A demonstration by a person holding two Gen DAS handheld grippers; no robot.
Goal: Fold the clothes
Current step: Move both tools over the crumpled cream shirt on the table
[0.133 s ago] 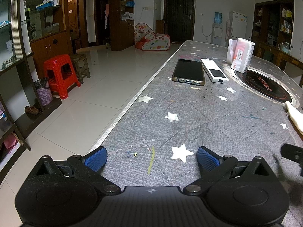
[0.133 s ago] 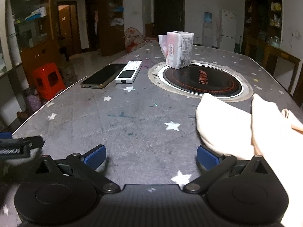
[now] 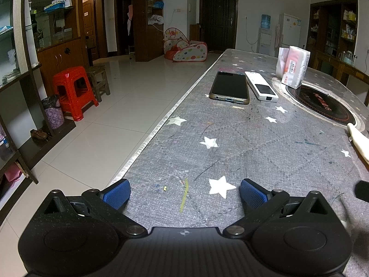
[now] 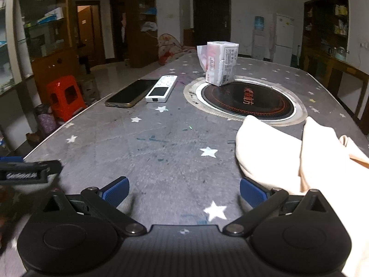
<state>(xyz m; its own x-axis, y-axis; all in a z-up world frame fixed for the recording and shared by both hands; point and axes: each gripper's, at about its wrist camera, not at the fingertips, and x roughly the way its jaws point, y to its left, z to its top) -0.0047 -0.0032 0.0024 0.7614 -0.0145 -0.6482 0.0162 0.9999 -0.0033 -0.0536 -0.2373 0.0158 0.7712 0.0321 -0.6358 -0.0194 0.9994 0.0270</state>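
Both hand-held grippers — left (image 3: 184,190), right (image 4: 184,190) — spread wide, empty; cream garment (image 4: 288,154) beside right one on table (image 4: 161,152).

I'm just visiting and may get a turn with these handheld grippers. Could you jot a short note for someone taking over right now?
Left gripper: open, empty, over the bare starred table near its left edge.
Right gripper: open, empty, with the cream garment just beside its right finger.
The garment lies bunched on the table's right side, its far end by the round black cooktop.
A phone, a remote and a tissue pack sit farther back.
Done: no neat fold visible.
Left: grasp the garment, spread it, fold it.
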